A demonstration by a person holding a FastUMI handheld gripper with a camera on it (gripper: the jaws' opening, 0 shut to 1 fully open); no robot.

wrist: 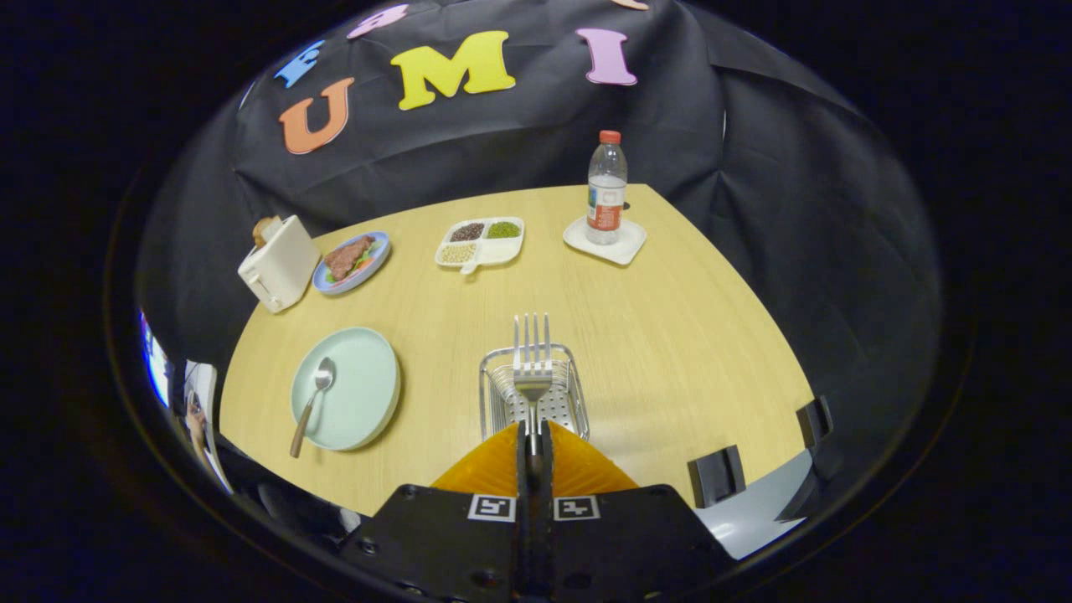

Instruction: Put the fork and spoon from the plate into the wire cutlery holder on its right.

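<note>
The gripper (533, 435) pinches a steel fork (533, 368), tines forward, seemingly above the wire cutlery holder (494, 398); the spoon (311, 402) lies on the round pale-green plate (364, 394) beside bare wooden table (670, 335).

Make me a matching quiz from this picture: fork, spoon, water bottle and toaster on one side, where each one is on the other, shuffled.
1. fork
2. spoon
3. water bottle
4. toaster

A. on a white coaster
B. beside the plate of food
C. on the pale green plate
D. clamped between the fingers, above the wire holder

Pairs: 1-D, 2-C, 3-A, 4-B
</note>
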